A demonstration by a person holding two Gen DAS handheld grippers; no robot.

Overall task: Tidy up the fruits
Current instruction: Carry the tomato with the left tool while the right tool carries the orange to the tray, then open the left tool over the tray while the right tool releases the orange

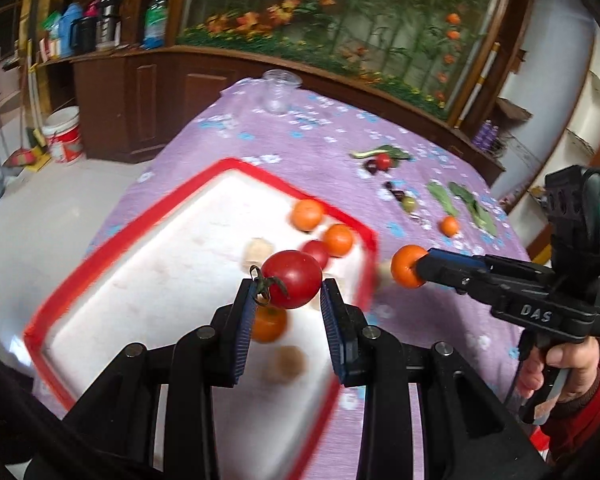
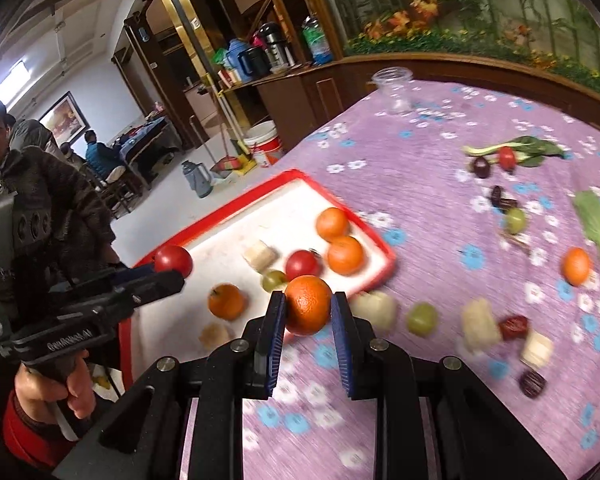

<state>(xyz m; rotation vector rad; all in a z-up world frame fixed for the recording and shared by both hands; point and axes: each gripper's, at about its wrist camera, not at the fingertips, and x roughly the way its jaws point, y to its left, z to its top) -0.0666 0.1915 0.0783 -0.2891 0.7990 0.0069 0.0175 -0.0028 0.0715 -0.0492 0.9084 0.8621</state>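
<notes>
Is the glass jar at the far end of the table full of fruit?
No, the glass jar looks clear and empty, while the fruit lies on the purple tablecloth and in the red-rimmed tray.

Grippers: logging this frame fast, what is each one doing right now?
Left gripper: closed on a tomato.
Right gripper: closed on an orange.

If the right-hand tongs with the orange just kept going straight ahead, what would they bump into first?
Probably the red rim of the white tray, then the two oranges lying in that near corner. The right tongs grip their own orange beside the tray, but how high they are above it is unclear.
</notes>
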